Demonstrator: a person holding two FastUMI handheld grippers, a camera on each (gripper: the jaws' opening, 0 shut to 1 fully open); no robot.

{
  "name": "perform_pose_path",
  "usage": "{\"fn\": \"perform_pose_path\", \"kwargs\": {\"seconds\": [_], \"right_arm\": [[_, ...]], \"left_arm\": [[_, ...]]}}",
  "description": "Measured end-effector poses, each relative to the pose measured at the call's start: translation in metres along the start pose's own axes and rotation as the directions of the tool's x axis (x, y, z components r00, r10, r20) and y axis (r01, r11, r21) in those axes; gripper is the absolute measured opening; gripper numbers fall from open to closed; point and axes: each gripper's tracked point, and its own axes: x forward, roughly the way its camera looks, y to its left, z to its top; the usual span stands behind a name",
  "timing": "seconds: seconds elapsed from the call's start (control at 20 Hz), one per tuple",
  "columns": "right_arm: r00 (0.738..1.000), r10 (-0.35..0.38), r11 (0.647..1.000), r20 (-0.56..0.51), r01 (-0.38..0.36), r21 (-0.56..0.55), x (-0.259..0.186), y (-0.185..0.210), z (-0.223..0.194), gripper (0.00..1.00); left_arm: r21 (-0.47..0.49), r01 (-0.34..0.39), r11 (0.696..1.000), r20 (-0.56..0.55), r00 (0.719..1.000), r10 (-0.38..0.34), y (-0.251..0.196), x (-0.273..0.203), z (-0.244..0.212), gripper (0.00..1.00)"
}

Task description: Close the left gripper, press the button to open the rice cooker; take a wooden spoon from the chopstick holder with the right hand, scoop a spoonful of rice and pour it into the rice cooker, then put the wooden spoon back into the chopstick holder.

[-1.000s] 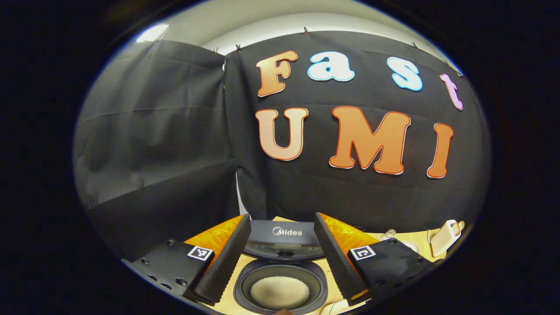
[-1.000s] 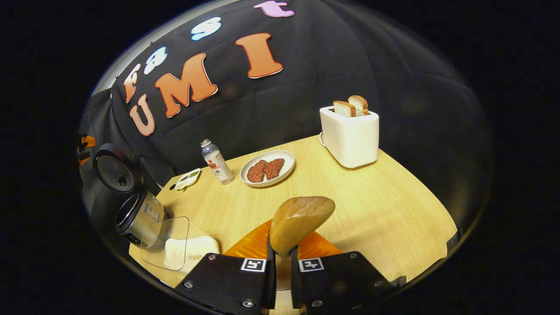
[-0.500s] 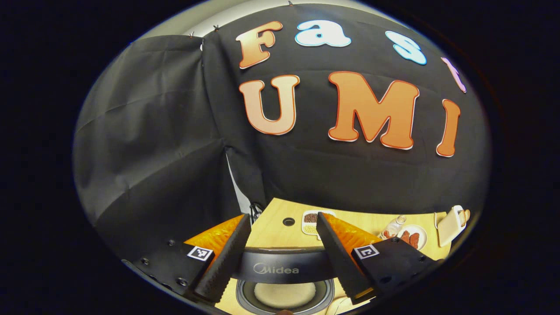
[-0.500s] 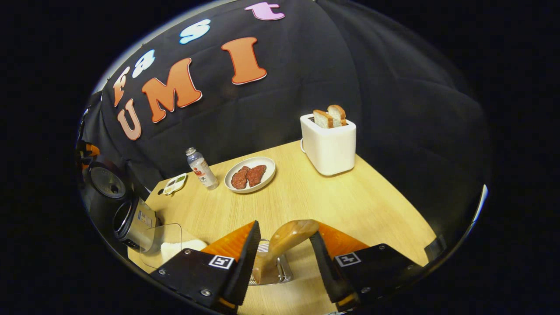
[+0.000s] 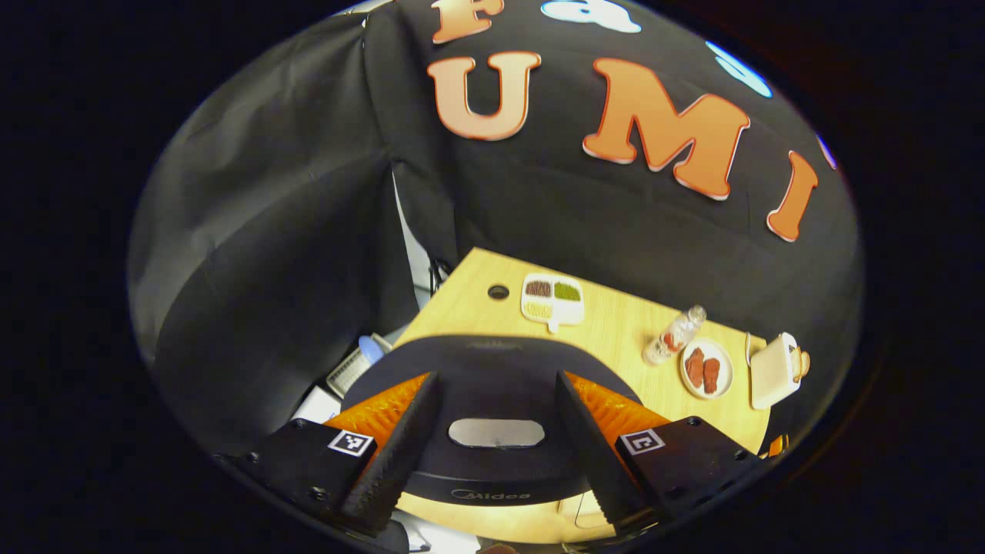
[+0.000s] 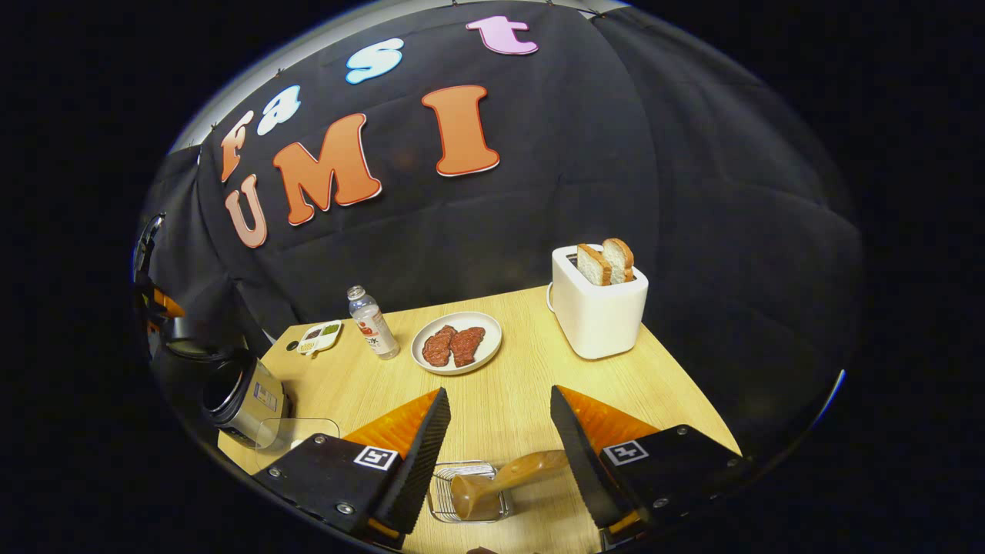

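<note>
The left gripper stood wide open above the rice cooker, whose lid was down. The right gripper was wide open too, above the wooden spoon leaning in the wire chopstick holder.

Taking the white toaster as landmark: bare wooden table runs from its base toward the camera, open to a gripper. Left of the toaster stand a plate of meat, then a small bottle, then a divided dish. Far left of the toaster the rice cooker blocks the table's edge. Nearer than the toaster, the wire chopstick holder with the wooden spoon fills the front
</note>
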Motion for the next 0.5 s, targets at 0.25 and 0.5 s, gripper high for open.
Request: {"fn": "perform_pose_path", "kwargs": {"seconds": [0.25,0.5], "right_arm": [[1.0,0.02,0.998,-0.002,-0.02,-0.065,-0.002,0.008,0.002,0.82],[1.0,0.025,0.995,-0.001,-0.025,-0.1,-0.004,0.014,0.006,0.82]], "left_arm": [[0.036,-0.034,0.999,-0.278,0.96,0.043,0.004,0.02,-0.074,0.97],[-0.006,-0.046,0.999,-0.465,0.884,0.038,0.007,0.039,-0.112,0.99]]}}
